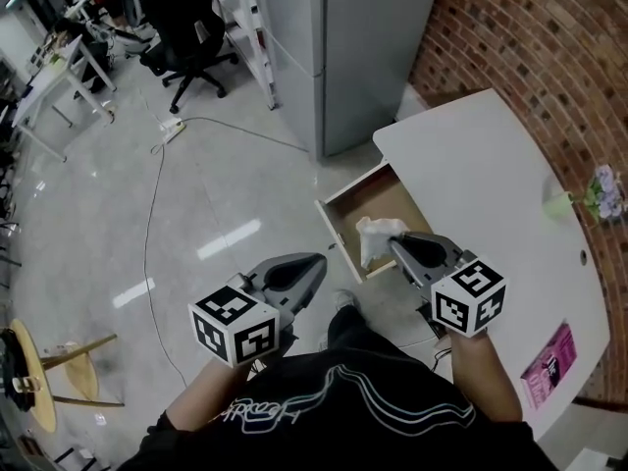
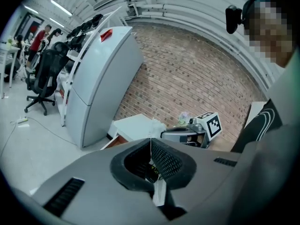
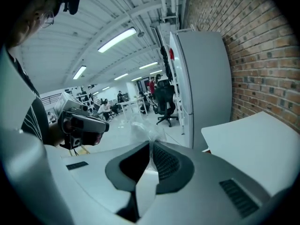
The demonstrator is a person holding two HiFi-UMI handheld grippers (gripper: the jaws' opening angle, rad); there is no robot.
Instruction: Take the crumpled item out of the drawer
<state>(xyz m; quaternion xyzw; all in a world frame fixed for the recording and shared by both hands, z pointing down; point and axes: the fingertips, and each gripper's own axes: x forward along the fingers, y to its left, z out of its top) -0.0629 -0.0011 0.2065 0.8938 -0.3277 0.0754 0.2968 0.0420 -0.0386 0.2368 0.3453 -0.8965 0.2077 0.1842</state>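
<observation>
The crumpled white item (image 1: 376, 239) hangs over the front of the open wooden drawer (image 1: 388, 198), pinched at its edge by my right gripper (image 1: 393, 244). In the right gripper view the jaws (image 3: 150, 143) are shut on a thin, translucent crumpled sheet (image 3: 146, 129) that sticks up past the tips. My left gripper (image 1: 319, 260) hovers left of the drawer above the floor. Its jaws (image 2: 151, 140) are shut with nothing between them. From the left gripper view, the crumpled item (image 2: 155, 124) shows just ahead, beside the right gripper (image 2: 185, 135).
The drawer belongs to a white curved desk (image 1: 481, 175) against a brick wall (image 1: 530, 37). A tall grey cabinet (image 1: 334, 47) stands behind the drawer. A cable (image 1: 149, 234) runs across the glossy floor. An office chair (image 1: 186, 27) is far left, a wooden stool (image 1: 39, 376) near left.
</observation>
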